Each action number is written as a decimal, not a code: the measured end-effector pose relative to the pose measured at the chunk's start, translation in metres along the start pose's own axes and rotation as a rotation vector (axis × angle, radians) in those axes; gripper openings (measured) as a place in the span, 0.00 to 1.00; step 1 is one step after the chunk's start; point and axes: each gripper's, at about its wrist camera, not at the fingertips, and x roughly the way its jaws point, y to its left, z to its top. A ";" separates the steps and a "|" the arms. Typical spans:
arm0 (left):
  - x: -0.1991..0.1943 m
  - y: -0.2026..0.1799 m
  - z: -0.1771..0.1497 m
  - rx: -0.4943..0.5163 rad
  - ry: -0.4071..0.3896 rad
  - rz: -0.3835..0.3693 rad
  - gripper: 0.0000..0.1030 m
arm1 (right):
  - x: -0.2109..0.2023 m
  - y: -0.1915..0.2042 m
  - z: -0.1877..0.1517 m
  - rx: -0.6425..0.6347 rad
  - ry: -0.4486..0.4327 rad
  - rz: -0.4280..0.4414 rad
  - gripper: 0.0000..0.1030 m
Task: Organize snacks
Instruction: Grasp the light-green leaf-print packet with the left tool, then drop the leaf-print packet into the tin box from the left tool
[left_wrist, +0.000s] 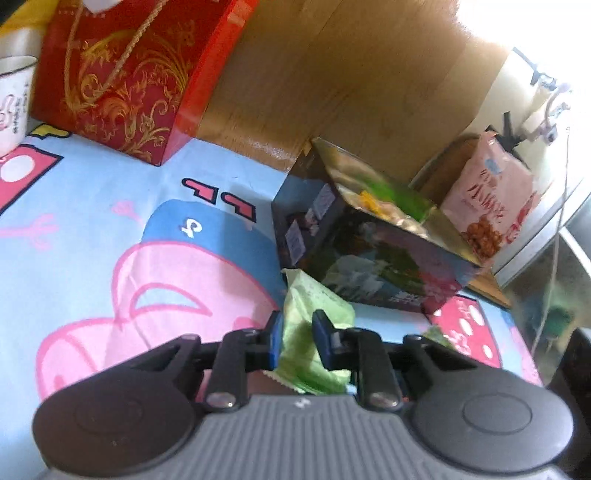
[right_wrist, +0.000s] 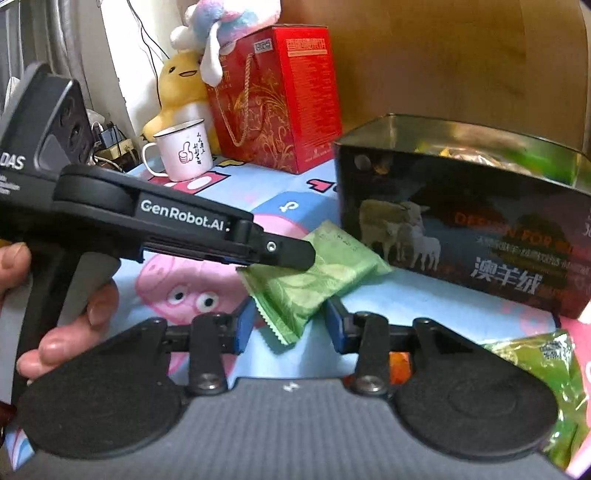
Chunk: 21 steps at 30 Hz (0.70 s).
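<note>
My left gripper (left_wrist: 297, 339) is shut on a light green snack packet (left_wrist: 314, 325) and holds it above the cartoon tablecloth, just in front of the dark open tin box (left_wrist: 373, 236). The tin holds several snacks. In the right wrist view the left gripper (right_wrist: 291, 253) reaches in from the left with the same green packet (right_wrist: 314, 280) in its grip. My right gripper (right_wrist: 290, 325) is open, with its fingers on either side of the packet's near end. The dark tin (right_wrist: 461, 229) stands to the right.
A red gift bag (left_wrist: 122, 74) (right_wrist: 277, 99) and a white mug (right_wrist: 183, 151) stand at the back. A pink snack bag (left_wrist: 487, 206) leans behind the tin. A shiny green bag (right_wrist: 546, 387) lies at the right. Plush toys (right_wrist: 184, 77) sit behind the mug.
</note>
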 end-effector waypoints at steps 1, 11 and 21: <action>-0.007 -0.001 -0.003 0.000 -0.009 -0.007 0.17 | -0.005 0.002 -0.003 -0.007 -0.009 0.010 0.37; -0.031 -0.060 0.035 0.114 -0.161 -0.092 0.17 | -0.059 0.002 0.015 -0.064 -0.234 -0.041 0.36; 0.081 -0.109 0.085 0.150 -0.076 -0.086 0.17 | -0.058 -0.100 0.057 0.091 -0.295 -0.230 0.37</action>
